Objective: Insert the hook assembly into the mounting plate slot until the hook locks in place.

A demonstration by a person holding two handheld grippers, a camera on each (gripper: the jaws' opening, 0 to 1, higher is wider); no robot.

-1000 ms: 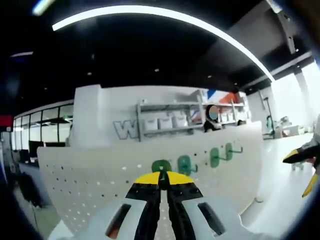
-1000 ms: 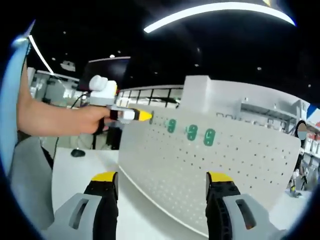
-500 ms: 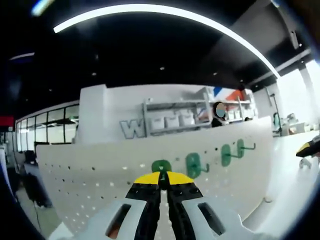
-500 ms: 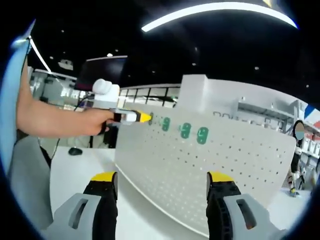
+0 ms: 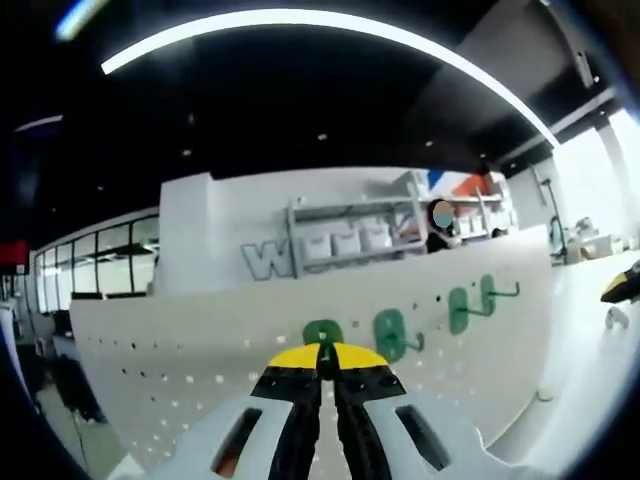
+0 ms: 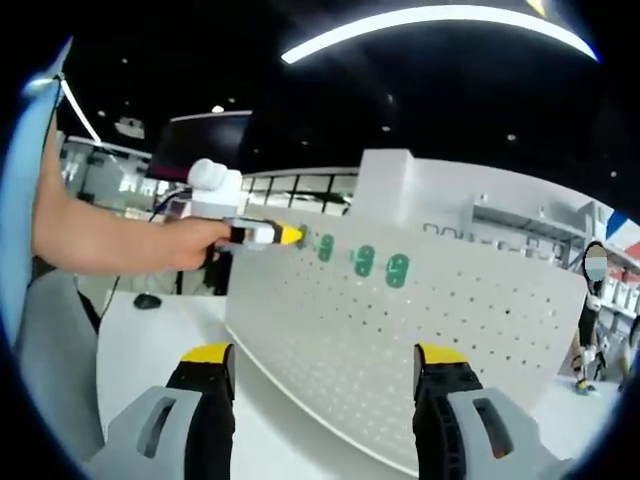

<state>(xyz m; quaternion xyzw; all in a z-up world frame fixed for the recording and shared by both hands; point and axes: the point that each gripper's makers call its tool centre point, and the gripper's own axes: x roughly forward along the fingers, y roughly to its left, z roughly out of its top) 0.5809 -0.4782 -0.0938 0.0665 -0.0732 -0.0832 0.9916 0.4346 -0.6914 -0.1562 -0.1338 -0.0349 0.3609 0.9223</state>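
Note:
A white pegboard mounting plate [image 5: 200, 365] stands upright on the table and carries three green hooks. My left gripper [image 5: 322, 356] is shut with its yellow tips at the leftmost green hook [image 5: 322, 334], whose prong sits between the jaws. Two more green hooks [image 5: 390, 333] hang to its right. In the right gripper view a hand holds the left gripper [image 6: 262, 233] at the pegboard's [image 6: 420, 350] upper left corner, beside the row of green hooks [image 6: 364, 260]. My right gripper [image 6: 325, 360] stands open in front of the plate, holding nothing.
The white table [image 6: 140, 340] runs left of the plate, with a small dark object [image 6: 147, 300] on it. A dark monitor [image 6: 200, 145] stands behind. The right gripper's yellow tip [image 5: 620, 286] shows at the far right, above a small metal part [image 5: 617, 318]. Shelves [image 5: 350, 240] line the back wall.
Both views have shifted slightly with the hands. The left gripper stays shut at the leftmost hook, and the right gripper stays open.

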